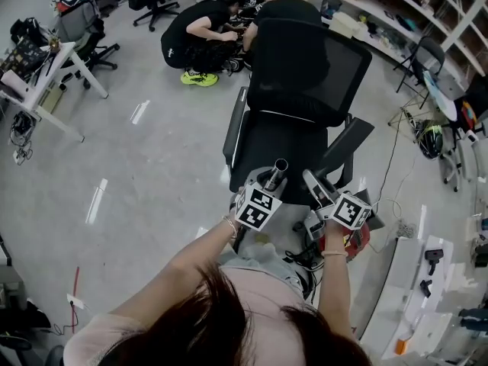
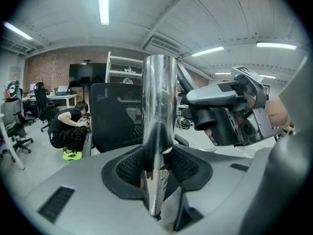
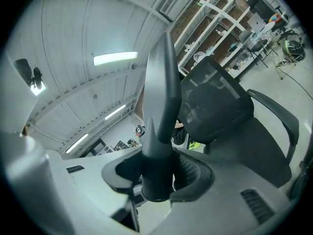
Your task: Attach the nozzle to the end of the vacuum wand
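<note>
2 stiff parts are in play, 1 in each hand, both held in the air in front of the person and above the floor (image 1: 152, 151). The left tongs (image 2: 156, 166) are clenched on the wand (image 2: 159, 106), a polished metal tube that stands roughly upright with its open end at the top. It looks rigid and fairly light, but the chrome skin is probably slippery, so the rubber pads need firm pressure low on the tube, leaving the top end bare for the joint. The right tongs (image 3: 157, 173) are clenched on the nozzle (image 3: 161, 106), a dark plastic piece that is thick and round at the collar and tapers to a thin tip pointing upward. It probably weighs little and will not bend. The grip sits at the thick collar, which seems the safest place, since pads on the taper could slide toward the tip. From the left gripper view the 2 tongs sit near each other without touching, so their marker cubes could knock together during alignment. A black office chair (image 1: 305, 75) stands just ahead, 2 people (image 1: 202, 36) crouch well beyond it, and a white table (image 1: 427, 296) lies to the right. The air overhead is the freest room for lifting the collar over the tube end.
</note>
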`<action>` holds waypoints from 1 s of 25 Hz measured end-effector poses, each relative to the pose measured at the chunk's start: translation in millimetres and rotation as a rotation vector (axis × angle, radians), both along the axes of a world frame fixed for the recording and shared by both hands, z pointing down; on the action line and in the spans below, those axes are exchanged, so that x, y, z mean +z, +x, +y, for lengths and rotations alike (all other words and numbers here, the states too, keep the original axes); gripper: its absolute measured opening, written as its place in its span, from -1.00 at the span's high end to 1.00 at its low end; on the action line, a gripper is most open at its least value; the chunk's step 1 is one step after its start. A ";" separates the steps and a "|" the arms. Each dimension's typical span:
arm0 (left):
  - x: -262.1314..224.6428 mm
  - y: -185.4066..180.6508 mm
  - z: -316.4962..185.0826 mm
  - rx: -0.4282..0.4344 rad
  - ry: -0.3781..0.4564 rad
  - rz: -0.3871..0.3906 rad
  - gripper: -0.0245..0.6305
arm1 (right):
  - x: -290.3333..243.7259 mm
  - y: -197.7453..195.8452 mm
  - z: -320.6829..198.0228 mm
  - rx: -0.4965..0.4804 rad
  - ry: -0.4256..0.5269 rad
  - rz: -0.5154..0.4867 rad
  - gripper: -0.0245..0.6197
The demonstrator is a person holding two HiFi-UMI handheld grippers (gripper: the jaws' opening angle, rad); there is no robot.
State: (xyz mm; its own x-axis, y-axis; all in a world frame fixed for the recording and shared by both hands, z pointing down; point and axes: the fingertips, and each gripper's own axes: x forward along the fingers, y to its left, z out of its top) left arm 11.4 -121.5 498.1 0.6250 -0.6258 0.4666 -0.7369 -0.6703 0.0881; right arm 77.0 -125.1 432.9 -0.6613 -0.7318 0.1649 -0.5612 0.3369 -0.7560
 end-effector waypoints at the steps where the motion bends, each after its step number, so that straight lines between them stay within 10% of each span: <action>1: 0.0 0.8 0.7 0.001 0.000 -0.001 0.45 | -1.4 -0.2 -1.3 -0.002 0.004 0.000 0.37; 25: -1.1 -0.1 3.3 -0.024 0.028 0.013 0.45 | -61.2 -11.8 -16.2 -0.022 0.142 -0.061 0.37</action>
State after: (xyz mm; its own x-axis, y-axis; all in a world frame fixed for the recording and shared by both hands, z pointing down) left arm 11.3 -118.2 497.0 0.6152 -0.6534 0.4411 -0.7519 -0.6544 0.0794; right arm 65.3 -141.2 371.7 -0.6830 -0.7302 0.0203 -0.5074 0.4542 -0.7323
